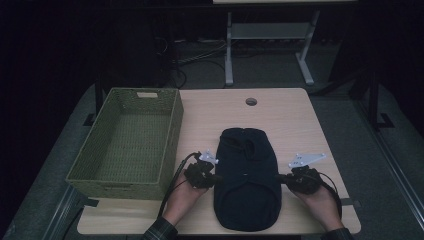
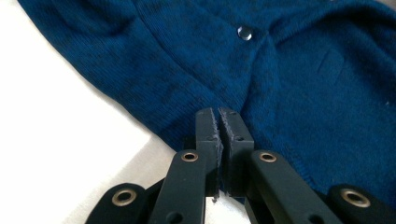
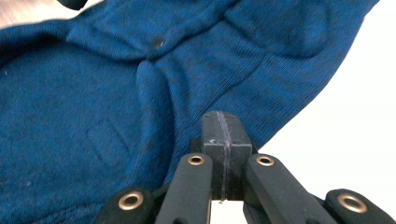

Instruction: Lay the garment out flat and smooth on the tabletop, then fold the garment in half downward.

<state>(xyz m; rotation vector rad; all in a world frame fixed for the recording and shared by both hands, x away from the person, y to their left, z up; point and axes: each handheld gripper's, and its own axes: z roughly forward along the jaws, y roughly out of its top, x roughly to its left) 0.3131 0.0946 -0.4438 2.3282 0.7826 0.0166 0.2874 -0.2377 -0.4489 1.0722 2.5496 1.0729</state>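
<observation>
A dark blue knit garment (image 1: 247,180) lies flat on the wooden table (image 1: 295,115), its neck end pointing away from me. My left gripper (image 1: 216,177) is at its left edge. In the left gripper view the gripper (image 2: 218,112) is shut on the garment's edge (image 2: 299,93), and a fold runs from the tips toward a snap button (image 2: 244,32). My right gripper (image 1: 279,177) is at the right edge. In the right gripper view that gripper (image 3: 222,115) is shut on the knit (image 3: 70,107), with a ridge rising toward a button (image 3: 157,43).
A green woven basket (image 1: 172,135) stands open along the table's left side, close to my left hand. A round cable hole (image 1: 251,101) sits near the table's far edge. Beyond the table are a metal stand's legs (image 1: 229,60) and cables on the floor.
</observation>
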